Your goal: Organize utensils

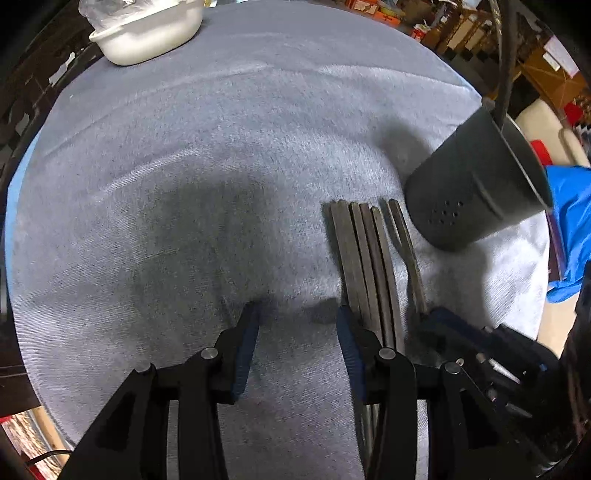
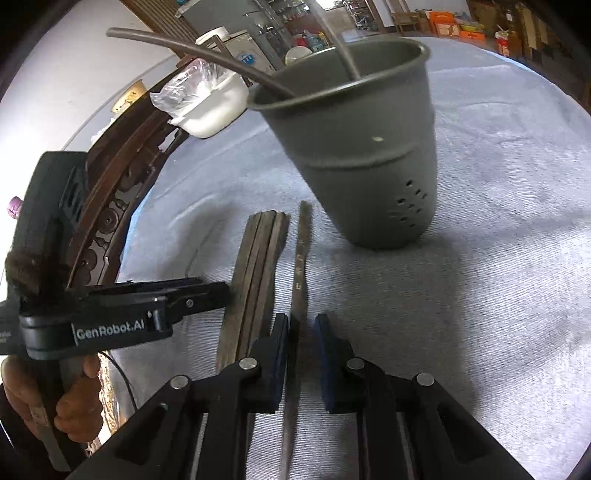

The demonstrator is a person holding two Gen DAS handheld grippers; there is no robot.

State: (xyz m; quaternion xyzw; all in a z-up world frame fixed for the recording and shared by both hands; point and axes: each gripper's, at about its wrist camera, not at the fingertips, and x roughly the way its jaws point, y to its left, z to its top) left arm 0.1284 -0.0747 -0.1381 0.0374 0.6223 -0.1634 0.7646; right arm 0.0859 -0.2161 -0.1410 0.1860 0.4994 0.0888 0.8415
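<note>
Chopstick (image 2: 300,266) between right gripper (image 2: 301,332) pads, not clamped | left gripper (image 1: 297,325) released, beside bundle (image 1: 364,258)

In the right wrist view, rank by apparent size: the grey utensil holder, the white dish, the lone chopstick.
1. Grey utensil holder, largest.
2. Lone chopstick, long but thin, nearer the camera.
3. White dish, farther off, so unsure against the chopstick.

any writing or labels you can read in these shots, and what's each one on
"GenRobot.AI": white letters on the black body of the left gripper, seen from the right wrist camera.
Small pale marks on the single chopstick between the right gripper's jaws: too small to read.
Boxes and packages in the background: print too blurred to read.
Nothing readable on the grey utensil holder.
</note>
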